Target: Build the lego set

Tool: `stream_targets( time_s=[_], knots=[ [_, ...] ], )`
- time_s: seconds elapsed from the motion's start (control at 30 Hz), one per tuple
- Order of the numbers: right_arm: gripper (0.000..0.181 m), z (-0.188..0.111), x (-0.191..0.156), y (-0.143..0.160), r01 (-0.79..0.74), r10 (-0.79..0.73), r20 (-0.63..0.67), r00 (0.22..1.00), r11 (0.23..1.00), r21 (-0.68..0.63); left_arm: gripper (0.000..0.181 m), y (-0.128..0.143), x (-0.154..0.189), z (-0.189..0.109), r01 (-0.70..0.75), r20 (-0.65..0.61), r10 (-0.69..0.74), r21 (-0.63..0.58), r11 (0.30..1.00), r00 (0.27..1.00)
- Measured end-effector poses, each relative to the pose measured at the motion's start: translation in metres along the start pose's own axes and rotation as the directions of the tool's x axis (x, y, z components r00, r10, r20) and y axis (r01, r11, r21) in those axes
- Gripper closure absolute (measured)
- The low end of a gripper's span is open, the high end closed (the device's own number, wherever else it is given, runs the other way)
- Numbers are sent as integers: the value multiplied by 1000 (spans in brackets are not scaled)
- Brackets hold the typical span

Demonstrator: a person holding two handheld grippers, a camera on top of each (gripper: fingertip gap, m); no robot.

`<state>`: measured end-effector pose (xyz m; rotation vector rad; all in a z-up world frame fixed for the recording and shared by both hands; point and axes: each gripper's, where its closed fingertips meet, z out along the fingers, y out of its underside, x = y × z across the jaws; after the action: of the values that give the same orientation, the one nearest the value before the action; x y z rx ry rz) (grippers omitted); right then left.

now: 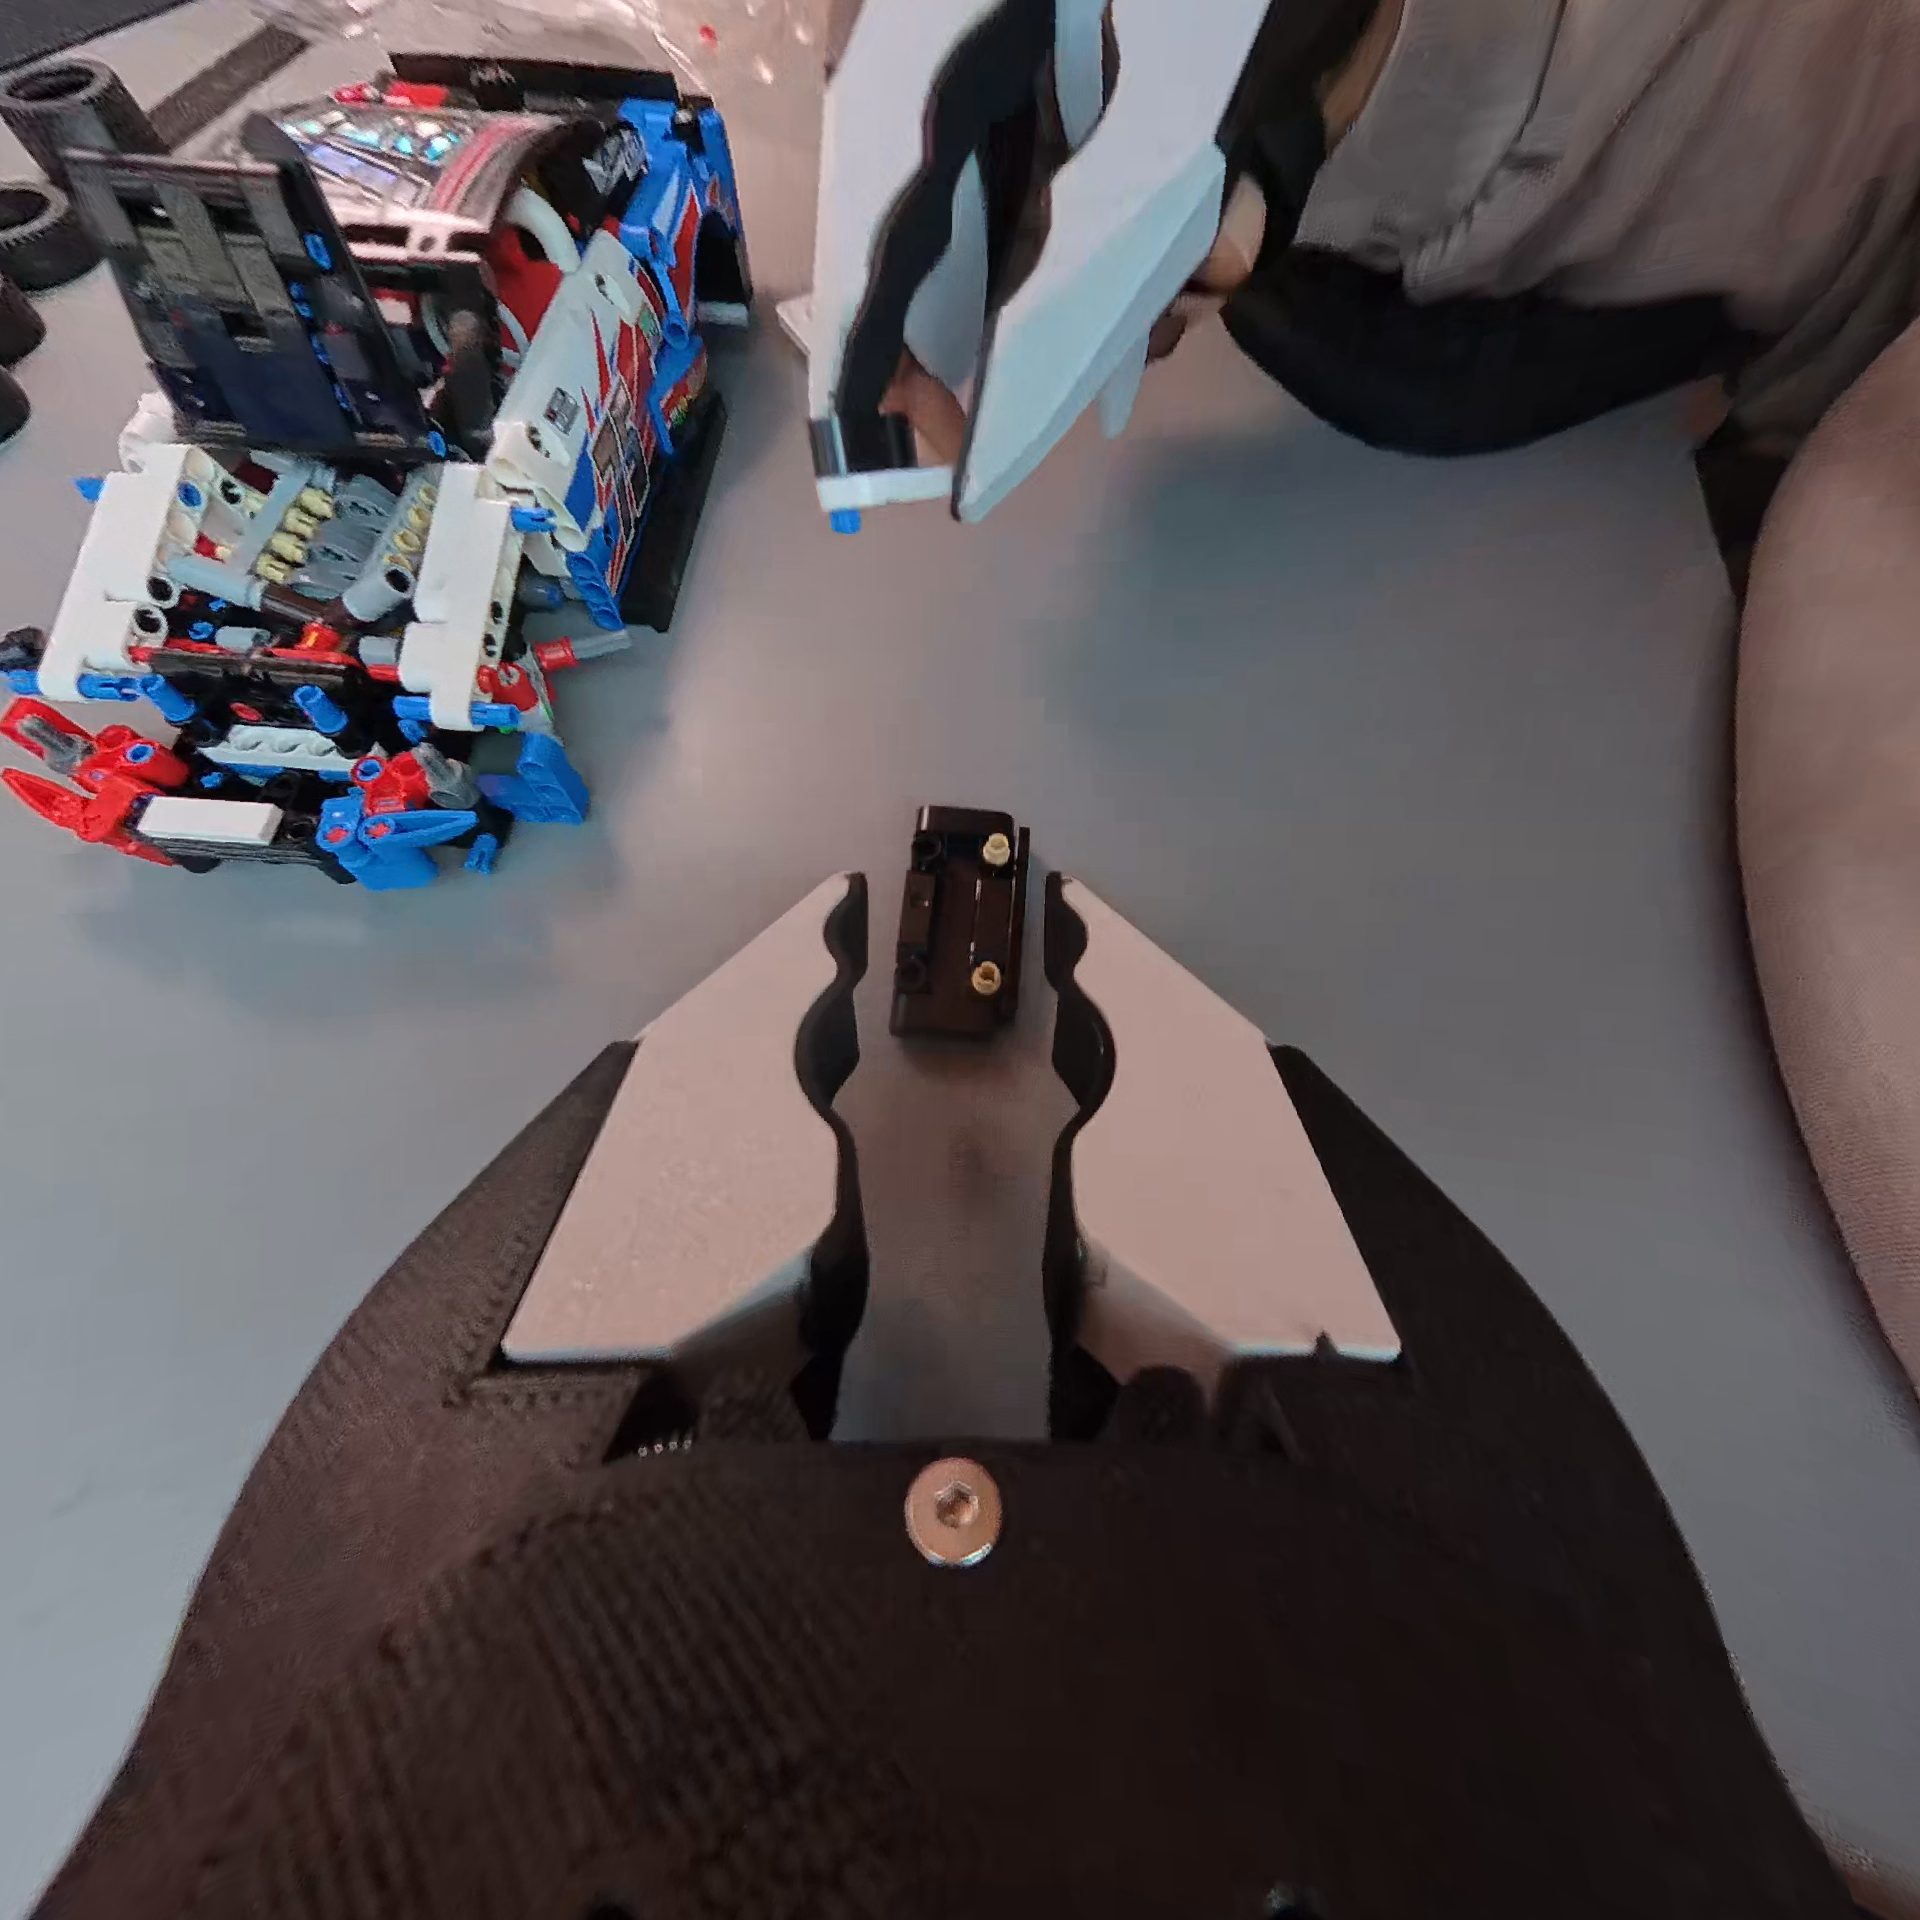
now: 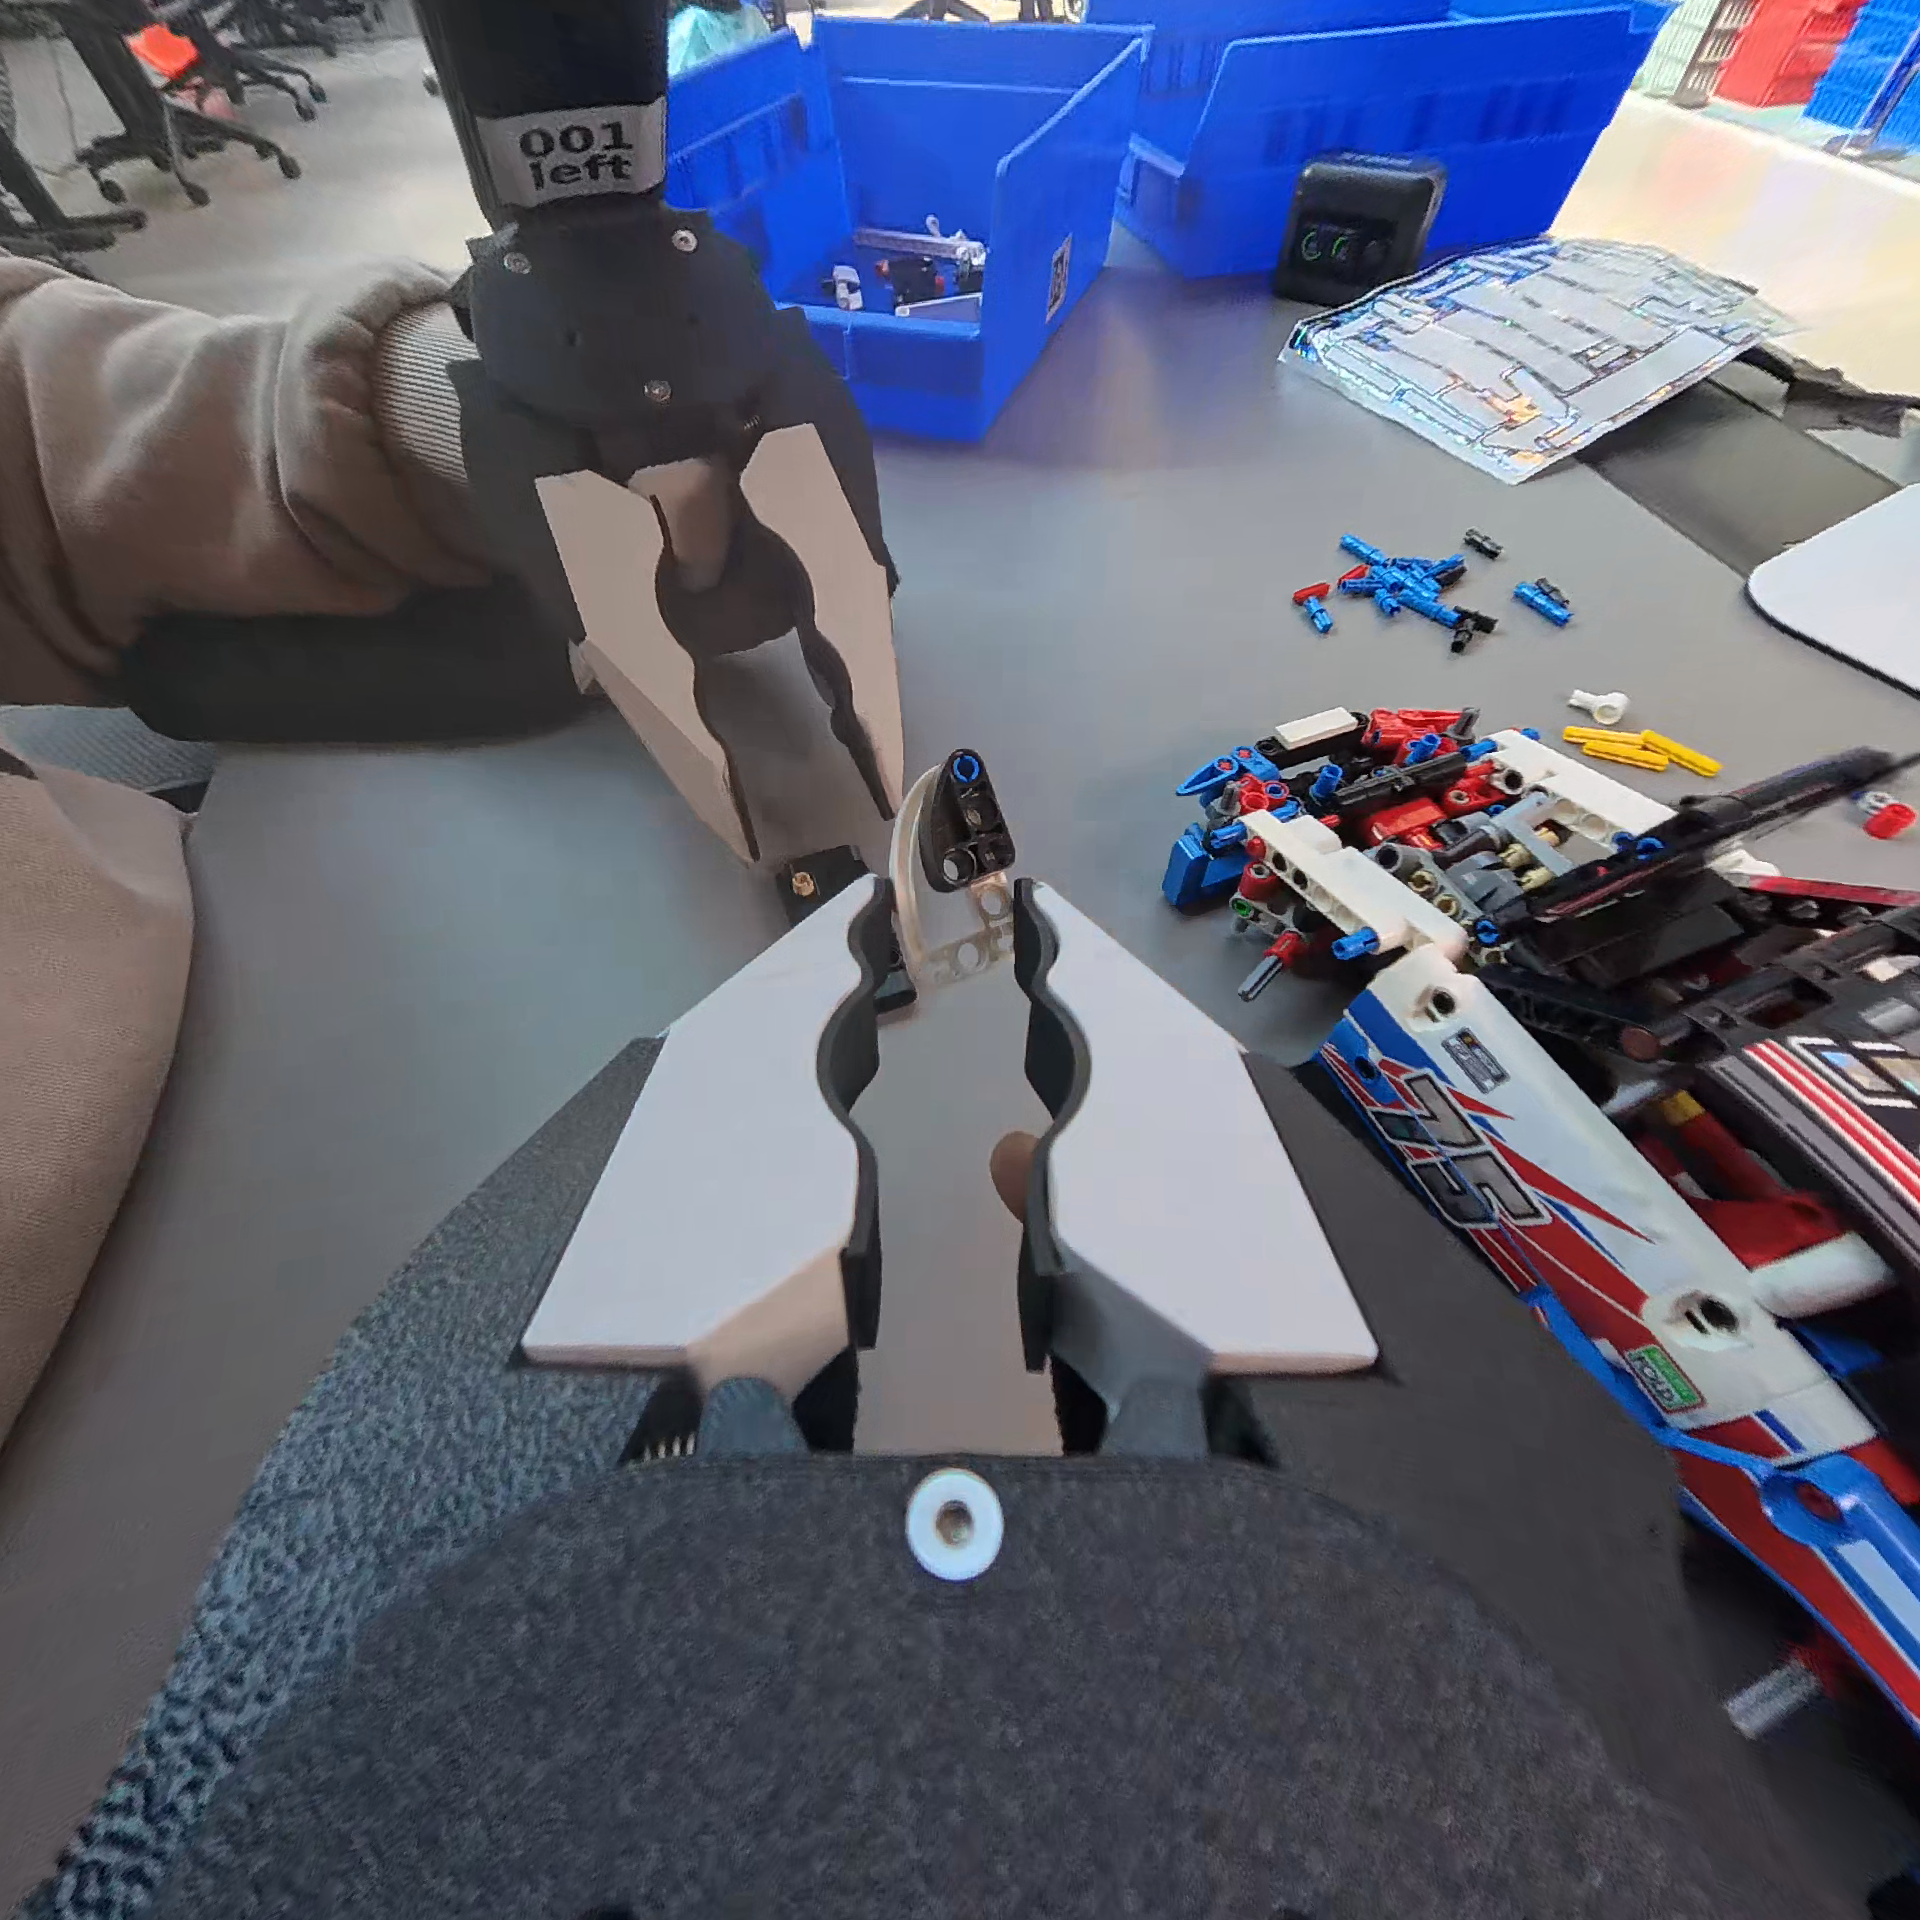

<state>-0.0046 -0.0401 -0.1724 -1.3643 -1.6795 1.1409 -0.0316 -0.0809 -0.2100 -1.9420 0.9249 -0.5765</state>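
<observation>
A small black Lego assembly (image 1: 958, 925) with two tan pins lies on the grey table (image 1: 1299, 727). My left gripper (image 1: 956, 885) is open, its fingertips on either side of the assembly and not touching it. The left gripper also shows in the right wrist view (image 2: 826, 821), tilted down over the black assembly (image 2: 816, 871). My right gripper (image 2: 951, 906) is shut on a white curved panel with a black piece and blue pin on top (image 2: 966, 826). In the left wrist view the right gripper (image 1: 894, 488) hangs above the table behind the assembly.
The part-built red, white and blue Lego car (image 1: 343, 499) (image 2: 1538, 997) stands to one side. Loose blue pins (image 2: 1413, 587), yellow axles (image 2: 1642, 750), a sticker sheet (image 2: 1507, 343), blue bins (image 2: 935, 208) and black tyres (image 1: 52, 104) lie around. A person's sleeve (image 2: 208, 468) is close. About 7 cm separates my left fingertips from my right.
</observation>
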Motion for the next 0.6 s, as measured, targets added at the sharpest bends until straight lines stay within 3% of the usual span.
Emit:
stream_targets(
  time_s=[0.23, 0.6],
  knots=[
    [161, 16, -14, 3, 186, -187, -38, 982, 982, -31, 148, -32, -3, -10, 128, -39, -122, 197, 972, 992],
    [162, 20, -17, -1, 451, -460, -143, 876, 888, -91, 163, -39, -2, -13, 161, -71, -148, 244, 956, 986]
  ],
)
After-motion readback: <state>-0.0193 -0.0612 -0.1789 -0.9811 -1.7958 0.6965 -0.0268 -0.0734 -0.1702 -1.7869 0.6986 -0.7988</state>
